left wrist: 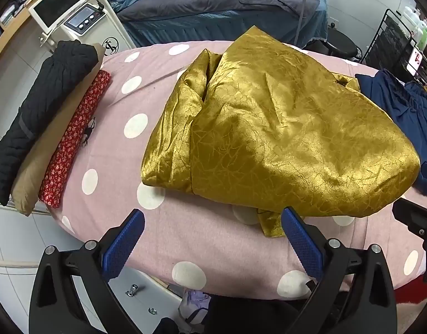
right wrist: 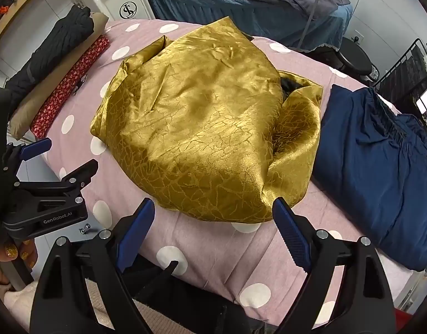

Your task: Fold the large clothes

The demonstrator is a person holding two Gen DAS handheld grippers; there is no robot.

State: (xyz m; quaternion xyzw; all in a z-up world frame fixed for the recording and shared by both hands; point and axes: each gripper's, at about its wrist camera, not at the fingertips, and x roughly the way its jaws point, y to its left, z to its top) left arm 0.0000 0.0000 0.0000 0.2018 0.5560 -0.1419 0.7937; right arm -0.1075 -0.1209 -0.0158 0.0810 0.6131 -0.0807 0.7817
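A shiny gold garment (left wrist: pixel 271 136) lies folded in a loose bundle in the middle of the pink polka-dot table (left wrist: pixel 185 239); it also shows in the right wrist view (right wrist: pixel 202 128). A small gold flap (left wrist: pixel 270 222) sticks out at its near edge. My left gripper (left wrist: pixel 213 217) is open and empty, just short of that near edge. My right gripper (right wrist: pixel 213 208) is open and empty at the bundle's near edge. The left gripper's body (right wrist: pixel 46 194) shows at the left of the right wrist view.
A folded navy garment (right wrist: pixel 380 167) lies right of the gold one. Folded black (left wrist: pixel 40 117), tan (left wrist: pixel 49 150) and red floral (left wrist: pixel 74 144) clothes are stacked along the table's left edge. A bed (left wrist: pixel 227 5), a white machine (left wrist: pixel 82 19) and a black rack (left wrist: pixel 394 41) stand behind.
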